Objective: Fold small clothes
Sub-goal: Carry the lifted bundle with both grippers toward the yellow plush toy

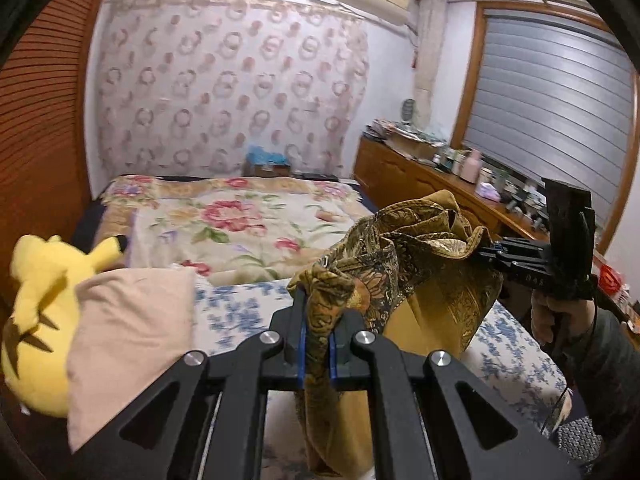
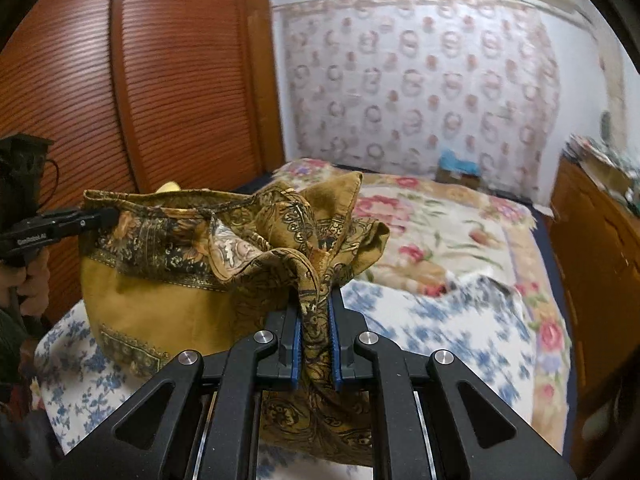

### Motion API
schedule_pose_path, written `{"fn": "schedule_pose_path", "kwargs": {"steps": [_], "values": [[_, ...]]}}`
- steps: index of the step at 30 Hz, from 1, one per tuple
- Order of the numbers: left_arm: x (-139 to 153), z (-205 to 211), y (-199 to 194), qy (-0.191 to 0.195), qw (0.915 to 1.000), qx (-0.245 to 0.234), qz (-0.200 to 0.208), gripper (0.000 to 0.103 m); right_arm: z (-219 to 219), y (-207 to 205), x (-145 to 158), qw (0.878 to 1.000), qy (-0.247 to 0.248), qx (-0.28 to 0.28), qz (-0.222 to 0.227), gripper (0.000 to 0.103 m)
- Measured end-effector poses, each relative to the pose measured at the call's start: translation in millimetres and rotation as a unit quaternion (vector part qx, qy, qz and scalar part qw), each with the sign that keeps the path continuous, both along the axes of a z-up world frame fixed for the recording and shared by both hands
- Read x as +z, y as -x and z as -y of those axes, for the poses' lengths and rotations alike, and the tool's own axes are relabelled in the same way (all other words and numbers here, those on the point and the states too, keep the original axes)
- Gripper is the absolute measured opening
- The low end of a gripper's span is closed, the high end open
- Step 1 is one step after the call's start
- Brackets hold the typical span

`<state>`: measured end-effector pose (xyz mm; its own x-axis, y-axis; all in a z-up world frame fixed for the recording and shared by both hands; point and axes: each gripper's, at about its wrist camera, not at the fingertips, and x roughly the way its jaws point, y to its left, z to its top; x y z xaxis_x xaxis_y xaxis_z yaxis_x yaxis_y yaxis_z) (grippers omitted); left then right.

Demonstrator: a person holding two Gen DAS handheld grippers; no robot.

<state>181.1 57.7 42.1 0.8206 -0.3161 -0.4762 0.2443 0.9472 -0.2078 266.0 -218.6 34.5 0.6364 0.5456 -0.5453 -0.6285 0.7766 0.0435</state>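
Garment (image 1: 416, 264), ochre paisley, light, limp, slippery-looking: left gripper (image 1: 318, 332) and right gripper (image 2: 314, 340) each closed on bunched edge, held above bed (image 1: 248, 220); regrip at corners.

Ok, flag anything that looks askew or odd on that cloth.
The cloth is not spread flat: it hangs bunched and crumpled between the left gripper and the right gripper, each clamped on a twisted wad rather than a clean corner. Its top edge sags in folds. Nothing looks torn or spilled.
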Motion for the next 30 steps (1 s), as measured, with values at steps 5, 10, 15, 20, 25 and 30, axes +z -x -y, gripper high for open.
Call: {"fn": "schedule_pose_path", "kwargs": {"steps": [5,10,15,20,25,30], "values": [[-2,-30,13,-0.001,0.9994,0.034,0.008,0.005,-43,-9,5,0.999,0.016,0.037,0.013,0.008],[-6,-60,23,0.007,0.9977,0.067,0.012,0.005,-85,-15,17,0.996,0.038,0.071,0.031,0.008],[-15,-89,33,0.016,0.9949,0.099,0.010,0.005,-141,-12,31,0.987,0.083,0.119,0.074,0.008],[-25,-120,52,0.037,0.9907,0.130,0.014,0.005,-190,-15,39,0.977,0.108,0.159,0.092,0.008],[-46,-146,62,0.049,0.9851,0.165,-0.007,0.005,-246,-31,42,0.968,0.124,0.200,0.088,0.008],[-85,-170,60,0.056,0.9766,0.200,-0.056,0.005,-311,-48,23,0.955,0.161,0.234,0.080,0.008]]}}
